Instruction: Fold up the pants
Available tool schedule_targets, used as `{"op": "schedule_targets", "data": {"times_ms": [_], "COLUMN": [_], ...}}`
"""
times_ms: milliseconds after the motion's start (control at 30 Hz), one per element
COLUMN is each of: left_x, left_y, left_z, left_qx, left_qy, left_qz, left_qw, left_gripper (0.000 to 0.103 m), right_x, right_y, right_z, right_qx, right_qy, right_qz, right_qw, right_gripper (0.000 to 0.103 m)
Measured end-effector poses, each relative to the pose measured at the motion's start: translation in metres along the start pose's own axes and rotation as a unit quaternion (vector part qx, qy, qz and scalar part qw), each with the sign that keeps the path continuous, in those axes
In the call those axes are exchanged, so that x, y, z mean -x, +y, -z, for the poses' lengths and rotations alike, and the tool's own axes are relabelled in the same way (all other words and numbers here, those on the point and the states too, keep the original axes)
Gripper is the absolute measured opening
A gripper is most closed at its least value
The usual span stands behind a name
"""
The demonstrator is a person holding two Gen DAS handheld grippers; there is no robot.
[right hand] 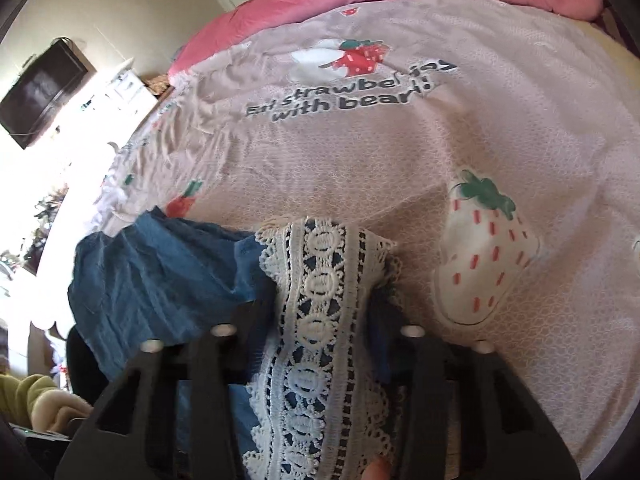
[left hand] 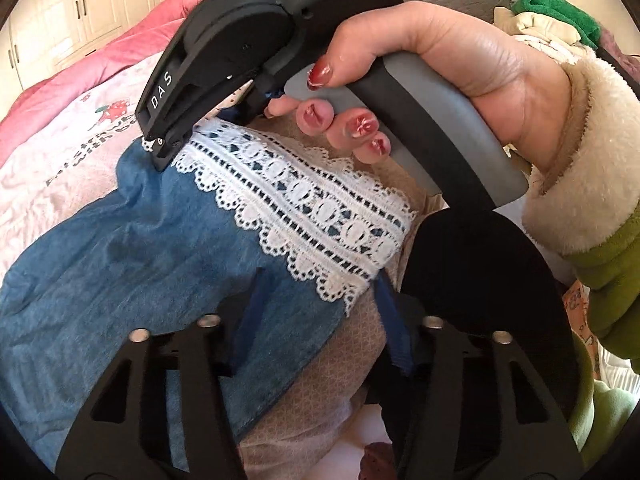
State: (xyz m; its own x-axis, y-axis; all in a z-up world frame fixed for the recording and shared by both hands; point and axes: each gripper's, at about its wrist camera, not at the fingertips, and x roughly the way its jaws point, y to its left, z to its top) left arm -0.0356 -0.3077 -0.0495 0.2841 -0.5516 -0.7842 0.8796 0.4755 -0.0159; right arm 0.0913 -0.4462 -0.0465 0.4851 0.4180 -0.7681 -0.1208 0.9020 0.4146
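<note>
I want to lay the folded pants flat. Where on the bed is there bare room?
Bare sheet lies beyond the lace hem, between the printed words and the white strawberry print. It is crowded to the left, where the blue pants bunch, and at the pink quilt along the far edge.

Home bedroom — bed (right hand: pixel 500 128), wardrobe (left hand: pixel 92 0)

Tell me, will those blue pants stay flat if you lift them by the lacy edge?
Probably not. The blue pants lie wrinkled and bunched, so they likely droop. The lace hem already curls, so it looks floppy and light.
</note>
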Motion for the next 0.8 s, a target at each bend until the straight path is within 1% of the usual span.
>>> {"op": "schedule_targets", "data": {"times_ms": [33,100,133,167,233,300,367,400,433,467,533,600,633,700,733,767,800], "left_x": [0.000,0.000,-0.001,0.000,0.003,0.006,0.008,0.010,0.011,0.011,0.011,0.010,0.007,-0.002,-0.003,-0.004,-0.005], "left_y": [-0.002,-0.006,-0.006,-0.005,-0.002,0.000,-0.002,-0.004,-0.006,-0.009,-0.019,-0.031,-0.035,-0.041,-0.043,-0.044,-0.045], "left_z": [0.000,0.000,-0.001,0.000,0.001,0.004,0.006,0.007,0.008,0.008,0.007,0.005,0.004,0.004,0.005,0.006,0.007], "left_qx": [0.000,-0.006,-0.007,-0.006,0.001,0.003,0.002,0.000,-0.002,-0.007,-0.022,-0.043,-0.052,-0.061,-0.059,-0.057,-0.060], "left_qy": [-0.001,-0.003,-0.003,-0.004,-0.003,-0.007,-0.012,-0.021,-0.022,-0.023,-0.024,-0.026,-0.023,-0.011,-0.011,-0.010,-0.009], "left_qz": [0.004,0.004,0.004,0.007,0.021,0.024,0.027,0.027,0.029,0.028,0.030,0.025,0.019,-0.003,-0.005,-0.010,-0.020], "left_qw": [1.0000,1.0000,1.0000,0.9999,0.9998,0.9997,0.9996,0.9994,0.9993,0.9993,0.9990,0.9984,0.9982,0.9981,0.9982,0.9983,0.9980], "left_gripper": [0.028,0.023,0.015,0.010,0.002,0.002,0.003,0.003,0.007,0.017,0.028,0.028,0.031,0.031,0.031,0.026,0.023], "right_x": [0.004,0.010,0.012,0.014,0.018,0.018,0.016,0.015,0.014,0.014,0.013,0.012,0.012,0.012,0.012,0.011,0.011], "right_y": [0.002,0.005,0.006,0.009,0.016,0.020,0.022,0.021,0.018,0.015,0.009,0.006,0.004,0.002,0.002,0.001,0.001], "right_z": [0.000,0.000,-0.001,-0.001,-0.002,-0.004,-0.005,-0.005,-0.006,-0.005,-0.004,-0.003,-0.002,-0.002,-0.002,-0.002,-0.001], "right_qx": [0.000,-0.001,-0.002,-0.001,0.006,0.009,0.015,0.015,0.011,0.006,-0.003,-0.007,-0.011,-0.013,-0.013,-0.013,-0.012], "right_qy": [-0.006,-0.015,-0.018,-0.021,-0.026,-0.025,-0.023,-0.022,-0.020,-0.019,-0.018,-0.018,-0.017,-0.018,-0.018,-0.017,-0.017], "right_qz": [-0.002,-0.007,-0.012,-0.017,-0.015,-0.015,0.003,0.012,0.014,0.013,0.012,0.008,0.004,0.000,-0.001,-0.001,-0.001], "right_qw": [1.000,1.000,1.000,1.000,1.000,1.000,1.000,1.000,1.000,1.000,1.000,1.000,1.000,1.000,1.000,1.000,1.000], "right_gripper": [0.025,0.023,0.023,0.022,0.022,0.022,0.022,0.022,0.022,0.022,0.022,0.022,0.022,0.022,0.022,0.022,0.022]}}
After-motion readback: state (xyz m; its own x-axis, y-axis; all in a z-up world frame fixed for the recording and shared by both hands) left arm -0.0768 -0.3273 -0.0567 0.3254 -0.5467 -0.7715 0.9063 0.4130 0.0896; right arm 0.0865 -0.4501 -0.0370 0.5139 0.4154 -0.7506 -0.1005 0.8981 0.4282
